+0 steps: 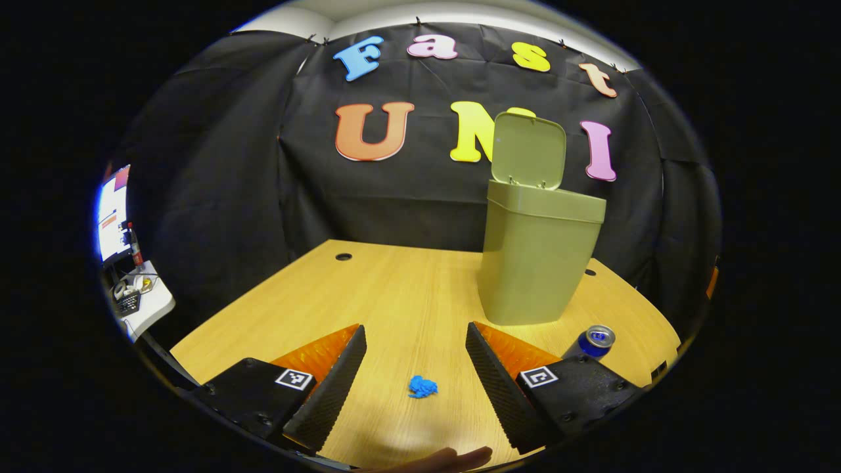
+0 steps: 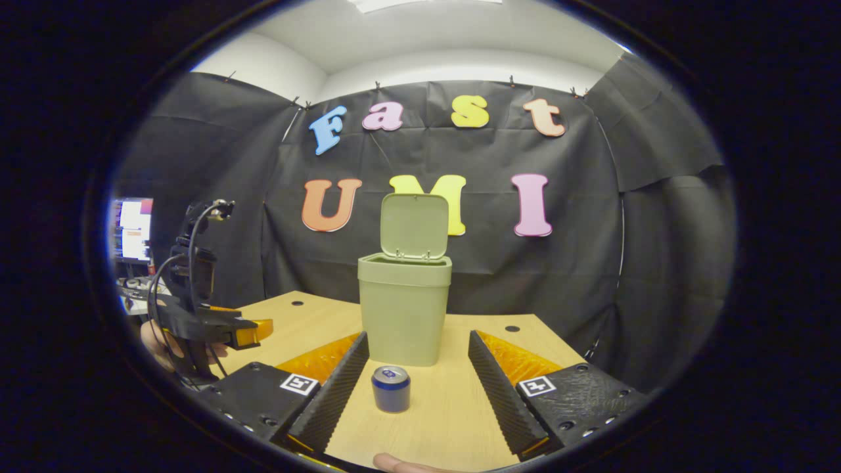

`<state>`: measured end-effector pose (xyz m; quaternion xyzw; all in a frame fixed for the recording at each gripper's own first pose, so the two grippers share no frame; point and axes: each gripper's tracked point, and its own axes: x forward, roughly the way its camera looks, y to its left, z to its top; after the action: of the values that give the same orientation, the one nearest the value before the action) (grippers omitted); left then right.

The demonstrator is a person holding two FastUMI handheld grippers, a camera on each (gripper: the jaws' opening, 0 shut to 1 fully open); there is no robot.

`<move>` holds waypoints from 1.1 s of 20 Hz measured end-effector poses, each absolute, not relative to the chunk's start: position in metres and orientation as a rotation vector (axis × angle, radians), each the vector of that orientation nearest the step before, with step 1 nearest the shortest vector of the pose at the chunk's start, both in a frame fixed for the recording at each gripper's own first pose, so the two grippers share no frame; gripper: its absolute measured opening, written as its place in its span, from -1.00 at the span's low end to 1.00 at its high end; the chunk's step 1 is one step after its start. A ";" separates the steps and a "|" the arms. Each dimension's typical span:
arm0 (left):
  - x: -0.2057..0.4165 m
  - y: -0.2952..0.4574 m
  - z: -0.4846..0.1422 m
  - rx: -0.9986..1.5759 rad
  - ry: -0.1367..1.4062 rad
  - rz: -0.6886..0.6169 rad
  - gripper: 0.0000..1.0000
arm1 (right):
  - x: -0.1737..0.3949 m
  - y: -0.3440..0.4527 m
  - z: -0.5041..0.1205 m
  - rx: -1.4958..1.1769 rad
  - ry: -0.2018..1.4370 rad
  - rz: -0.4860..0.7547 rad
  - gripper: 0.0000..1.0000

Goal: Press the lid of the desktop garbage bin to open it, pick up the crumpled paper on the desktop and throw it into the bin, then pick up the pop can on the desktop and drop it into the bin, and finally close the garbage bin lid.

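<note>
Taking the garbage bin (image 1: 535, 263) as the landmark, it stands upright on the wooden desktop (image 1: 394, 289) toward the back, its lid (image 1: 527, 150) swung up and standing open against the booth wall. In the left gripper view, far to the left of the bin and beyond the desk edge, a monitor (image 1: 113, 213) and a small cluttered side table (image 1: 141, 299) can be seen. Nearer the camera and in front of the bin to its left, the left gripper (image 1: 415, 358) is spread wide open with nothing held, and the crumpled paper (image 1: 422, 386), a small blue wad, lies on the desktop between its fingers without touching either. Just to the front right of the bin, the pop can (image 1: 591, 341) stands near the desk edge, beside the gripper's outer finger. In the right gripper view the left gripper (image 2: 246, 332) shows well to the left of the bin (image 2: 404, 309), with a hand (image 2: 158, 345) holding it and cables looping above. Directly in front of the bin, the pop can (image 2: 391, 388) stands upright on the desktop (image 2: 453, 401), apart from the bin, and the right gripper (image 2: 417, 368) is open wide with the can sitting between its fingers, nearer the left one, touched by neither.
</note>
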<state>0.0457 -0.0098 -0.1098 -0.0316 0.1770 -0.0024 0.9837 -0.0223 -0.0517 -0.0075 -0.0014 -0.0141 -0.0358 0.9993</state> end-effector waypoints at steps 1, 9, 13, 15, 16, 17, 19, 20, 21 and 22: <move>0.046 -0.013 -0.117 -0.075 0.377 -0.018 0.97 | -0.022 -0.055 -0.012 0.003 -0.020 -0.073 0.89; 0.052 -0.021 -0.187 -0.056 0.592 -0.058 0.97 | -0.014 -0.070 -0.025 0.032 0.027 -0.108 0.96; 0.050 -0.025 -0.197 -0.039 0.644 -0.117 0.96 | -0.011 -0.070 -0.030 0.024 0.039 -0.112 0.90; 0.052 -0.024 -0.206 -0.043 0.673 -0.125 0.96 | -0.008 -0.069 -0.034 0.054 0.056 -0.097 0.89; 0.056 -0.026 -0.212 -0.056 0.683 -0.122 0.93 | -0.006 -0.069 -0.037 0.066 0.067 -0.093 0.89; 0.056 -0.027 -0.218 -0.067 0.705 -0.122 0.88 | -0.004 -0.071 -0.038 0.072 0.074 -0.098 0.96; 0.048 -0.029 -0.224 -0.068 0.735 -0.128 0.84 | -0.004 -0.077 -0.040 0.079 0.084 -0.110 0.96; 0.046 -0.025 -0.226 -0.053 0.743 -0.121 0.82 | -0.004 -0.077 -0.041 0.084 0.089 -0.113 0.90; 0.046 -0.022 -0.226 -0.036 0.742 -0.108 0.83 | -0.003 -0.079 -0.042 0.089 0.093 -0.115 0.90; 0.046 -0.023 -0.228 -0.020 0.738 -0.105 0.82 | -0.003 -0.078 -0.043 0.092 0.096 -0.115 0.94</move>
<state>0.0458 -0.0229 -0.2284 -0.0097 0.3604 -0.0513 0.9314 -0.0029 -0.0783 -0.0434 0.0461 0.0479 -0.0573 0.9961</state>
